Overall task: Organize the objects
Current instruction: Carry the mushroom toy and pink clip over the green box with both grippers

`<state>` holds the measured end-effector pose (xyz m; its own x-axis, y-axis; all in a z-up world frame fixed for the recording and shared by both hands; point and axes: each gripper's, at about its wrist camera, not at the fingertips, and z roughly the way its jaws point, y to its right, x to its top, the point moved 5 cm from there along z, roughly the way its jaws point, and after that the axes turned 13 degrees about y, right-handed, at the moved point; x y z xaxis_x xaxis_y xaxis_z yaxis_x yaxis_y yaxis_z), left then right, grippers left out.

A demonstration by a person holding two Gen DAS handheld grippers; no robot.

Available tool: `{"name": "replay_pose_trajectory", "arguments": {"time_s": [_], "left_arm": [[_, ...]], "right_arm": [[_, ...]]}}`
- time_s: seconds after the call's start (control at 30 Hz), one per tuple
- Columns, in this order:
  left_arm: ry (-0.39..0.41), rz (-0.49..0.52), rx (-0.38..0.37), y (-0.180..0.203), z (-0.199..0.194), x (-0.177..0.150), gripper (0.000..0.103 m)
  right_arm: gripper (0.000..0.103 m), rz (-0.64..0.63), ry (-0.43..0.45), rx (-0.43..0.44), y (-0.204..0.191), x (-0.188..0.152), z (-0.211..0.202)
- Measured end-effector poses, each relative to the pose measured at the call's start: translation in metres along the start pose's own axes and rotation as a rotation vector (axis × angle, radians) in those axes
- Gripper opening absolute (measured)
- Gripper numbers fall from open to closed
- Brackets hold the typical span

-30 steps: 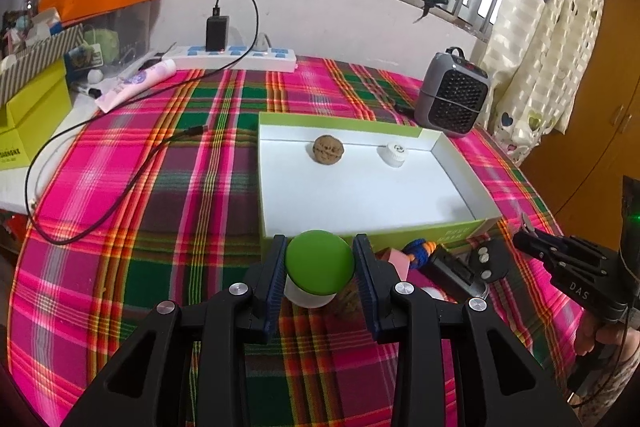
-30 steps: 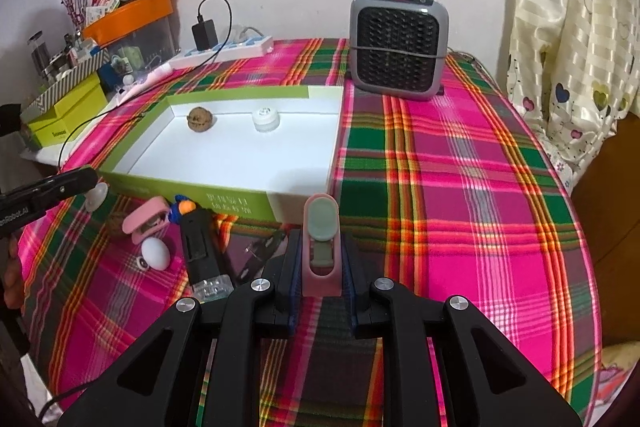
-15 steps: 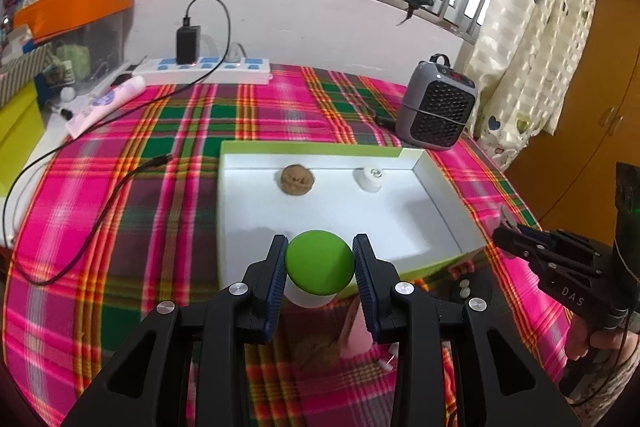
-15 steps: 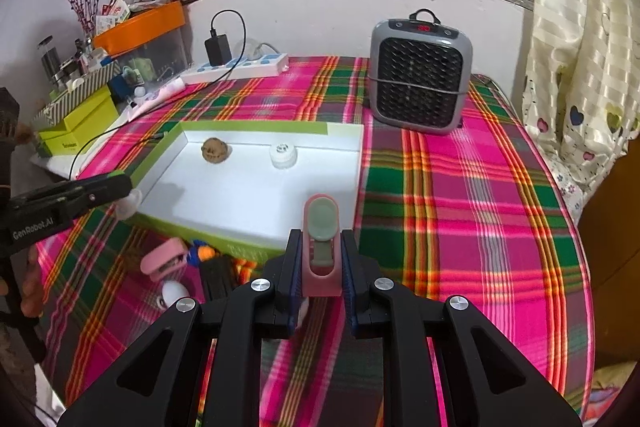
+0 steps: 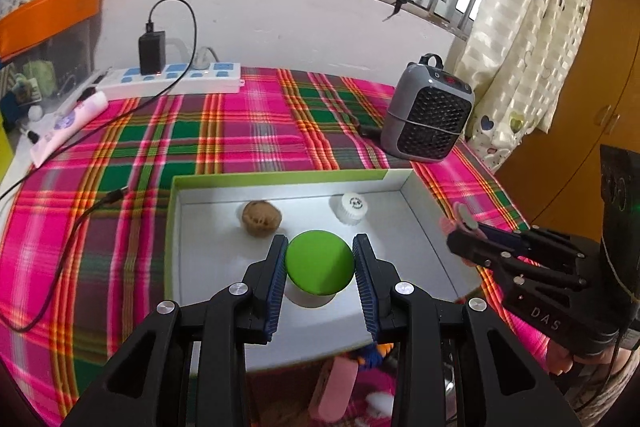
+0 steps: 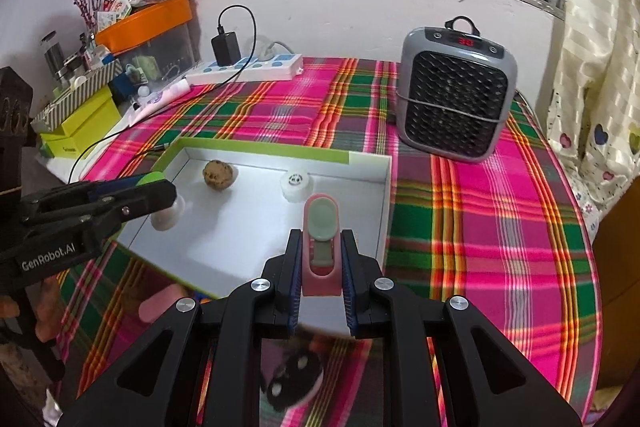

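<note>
since a second ago you have carried both loads from the desk edge to above the white tray [image 5: 420,205]. your left hand-held gripper [image 5: 320,267] is clamped on the green-capped jar [image 5: 319,262], which hangs over the tray's near half. your right hand-held gripper [image 6: 320,267] is closed on the pink clip [image 6: 321,247], upright above the tray's right side.

going left to right around you: the black cable [image 5: 80,223] trails across the plaid cloth of the desk [image 5: 248,131], and the power strip [image 5: 172,81] with its black charger [image 5: 152,51] sits at the back. inside the tray the walnut [image 5: 261,217] lies just beyond the jar, and the small white cap [image 5: 351,207] is near it to the right, apart from it. the grey heater [image 6: 454,95] stands beyond the tray's far right corner. below the near wall, a pink item [image 5: 334,387] and a blue-orange thing lie blurred on the cloth.
</note>
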<state>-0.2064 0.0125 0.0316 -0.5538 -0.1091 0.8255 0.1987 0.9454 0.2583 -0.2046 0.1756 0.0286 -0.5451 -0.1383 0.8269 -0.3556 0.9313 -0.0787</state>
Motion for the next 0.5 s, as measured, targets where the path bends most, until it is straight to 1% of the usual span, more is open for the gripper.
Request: {"name": "replay_pose_trajectory", "arguments": {"time_s": [0.3, 0.43, 0.5], "left_arm": [[-0.035, -0.013, -0.003, -0.002, 0.032, 0.008, 0.031], [-0.051, 0.005, -0.001, 0.000, 0.047, 0.009, 0.031], [-0.065, -0.004, 0.000, -0.001, 0.055, 0.009, 0.031]], "right_arm": [[0.018, -0.012, -0.034, 0.006, 0.003, 0.007, 0.025], [0.018, -0.017, -0.049, 0.007, 0.006, 0.011, 0.037], [0.018, -0.014, -0.065, 0.005, 0.008, 0.011, 0.045]]}}
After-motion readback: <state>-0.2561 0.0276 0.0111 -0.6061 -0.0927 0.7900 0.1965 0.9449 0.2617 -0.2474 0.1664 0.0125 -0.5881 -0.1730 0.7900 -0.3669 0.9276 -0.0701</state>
